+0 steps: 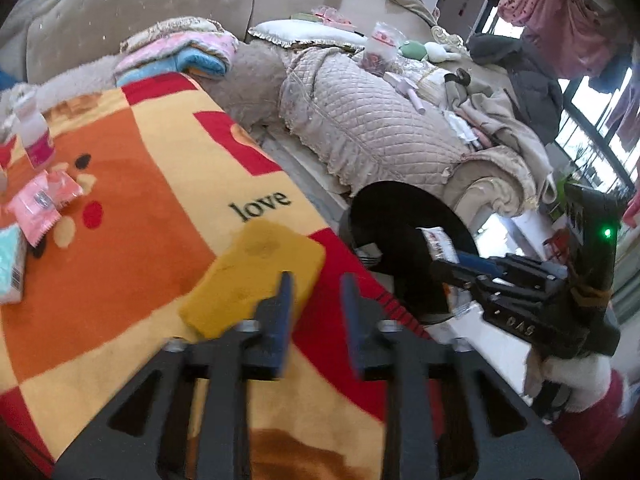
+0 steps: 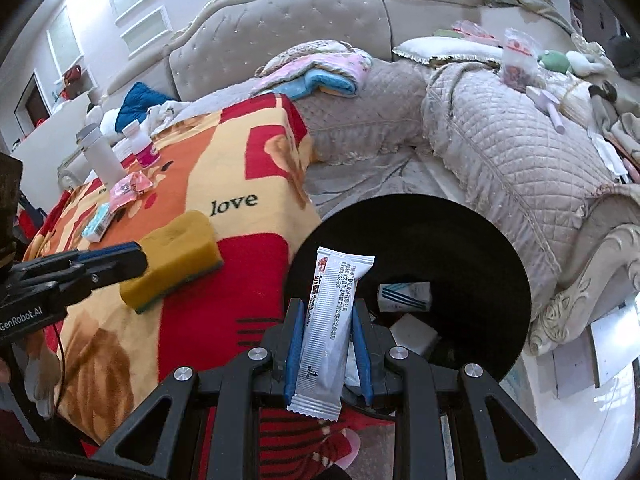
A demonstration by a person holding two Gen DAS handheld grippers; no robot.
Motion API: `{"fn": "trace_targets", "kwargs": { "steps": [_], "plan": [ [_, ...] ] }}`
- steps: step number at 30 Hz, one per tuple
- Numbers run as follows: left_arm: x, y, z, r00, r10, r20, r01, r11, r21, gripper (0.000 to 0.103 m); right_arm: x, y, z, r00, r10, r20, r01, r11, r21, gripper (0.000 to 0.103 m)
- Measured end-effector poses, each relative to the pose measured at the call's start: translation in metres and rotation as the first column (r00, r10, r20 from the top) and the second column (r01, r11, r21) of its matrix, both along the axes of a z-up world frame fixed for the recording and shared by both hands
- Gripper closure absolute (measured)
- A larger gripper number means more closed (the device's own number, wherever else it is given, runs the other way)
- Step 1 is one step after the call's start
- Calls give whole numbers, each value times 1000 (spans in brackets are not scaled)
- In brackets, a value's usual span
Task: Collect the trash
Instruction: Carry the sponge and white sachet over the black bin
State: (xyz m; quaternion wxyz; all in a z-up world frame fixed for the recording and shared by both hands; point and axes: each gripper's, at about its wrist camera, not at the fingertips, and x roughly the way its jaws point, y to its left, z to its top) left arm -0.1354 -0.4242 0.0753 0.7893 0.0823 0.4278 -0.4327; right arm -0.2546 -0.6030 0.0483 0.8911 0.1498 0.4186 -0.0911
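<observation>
over the black bin (image 2: 460, 232) holding boxes, right gripper (image 2: 326, 344) clamps a wrapper (image 2: 334, 320).

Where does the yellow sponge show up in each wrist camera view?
Left wrist view: the yellow sponge lies low and centre-left on the blanket, just beyond the left gripper.
Right wrist view: the sponge lies left of centre, beside the left gripper's tip.
Shared landmark: the word "love" printed on the blanket, just above the sponge.
</observation>
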Motion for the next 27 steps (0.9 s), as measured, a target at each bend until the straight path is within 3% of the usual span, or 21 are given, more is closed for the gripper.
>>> {"fn": "trace_targets", "kwargs": {
  "steps": [2,4,8,12,14,15,18,21,27],
  "plan": [
    [6,10,-1,1000,14,8,-14,1000,-8,31,-1,-2,-1,1000,-2,1,2,1000,7,80],
    [12,16,-4,1000,14,10,-14,1000,-5,30,-1,-3,-2,1000,-2,4,2,1000,11,80],
    [23,8,-26,1000,-5,3,5,994,112,29,1,-4,-5,1000,1,0,-1,1000,17,80],
    [20,0,-38,999,-14,45,7,988,153,29,2,-4,-7,1000,-3,-3,3,1000,24,80],
    [20,1,-38,999,-2,38,-3,992,126,32,2,-6,-8,1000,-4,-6,4,1000,23,80],
    [22,3,-37,1000,12,22,-14,994,108,47,2,-6,-9,1000,-5,-8,5,1000,22,80],
    [29,7,-30,999,39,-36,-37,998,55,55,2,-10,-10,1000,-12,-8,12,1000,23,80],
    [30,4,-20,995,40,-87,-41,999,-10,60,0,-16,-9,1000,-27,-3,27,999,24,80],
    [18,-31,-5,993,-15,-118,8,998,-64,61,-8,-31,-7,998,-66,2,66,997,25,80]
  ]
}}
